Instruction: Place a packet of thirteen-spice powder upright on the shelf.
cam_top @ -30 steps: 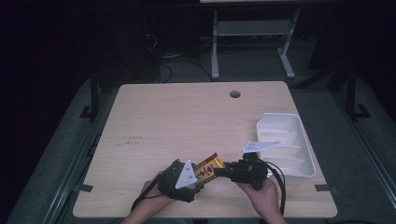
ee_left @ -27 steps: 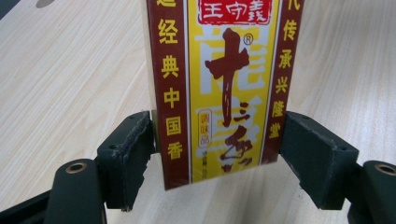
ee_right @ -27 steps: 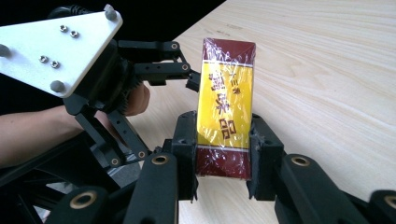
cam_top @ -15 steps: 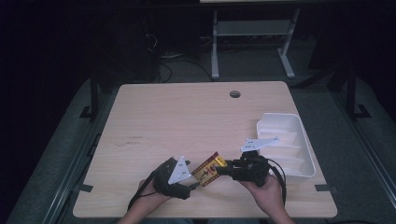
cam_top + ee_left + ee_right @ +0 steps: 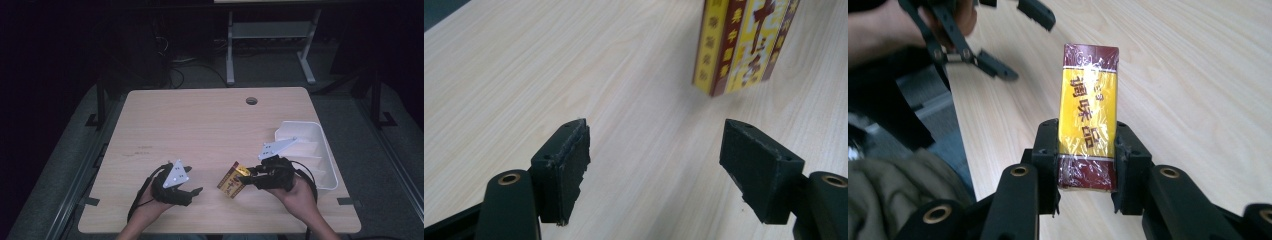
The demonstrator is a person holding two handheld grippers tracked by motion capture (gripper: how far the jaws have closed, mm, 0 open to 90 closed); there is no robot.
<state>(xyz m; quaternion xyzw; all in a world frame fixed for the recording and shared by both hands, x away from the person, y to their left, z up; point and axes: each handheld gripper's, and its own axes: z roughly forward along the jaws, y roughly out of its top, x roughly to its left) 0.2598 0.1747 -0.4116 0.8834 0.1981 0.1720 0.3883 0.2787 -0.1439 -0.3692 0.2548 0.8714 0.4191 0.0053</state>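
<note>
High view: a box [image 5: 232,180], yellow and maroon with printed characters, is seen clamped in the right gripper [image 5: 248,176] near the front edge of the table [image 5: 200,125], raised a little and tilted, with the holding hand [image 5: 299,192] at about 4 o'clock from it. In the right gripper view the box [image 5: 1089,117] is held by its lower maroon end, the two jaws pressed against its narrow sides, and most of its wrapped length is left projecting forward over the wood. The left gripper [image 5: 192,191] is found at roughly 9 o'clock from the box, near it but apart, with the jaws spread wide and nothing between them; in the left gripper view the box [image 5: 744,42] is seen ahead at about 1 o'clock, its lower corner hanging just clear of the tabletop, judged from the shadow beneath it. A white bin [image 5: 330,155] stands at about 2 o'clock from the box, along the right edge of the table, and whether anything lies in it cannot be told. As a judgement, the grasp and lift can be counted as done, with the box carried by the right gripper alone. What is left appears to be the carrying and setting down, most plausibly into the bin, though a handover to the open left gripper cannot be ruled out. Neither has been begun, as far as the positions show, since the box is well short of the bin and untouched by the left jaws.
</note>
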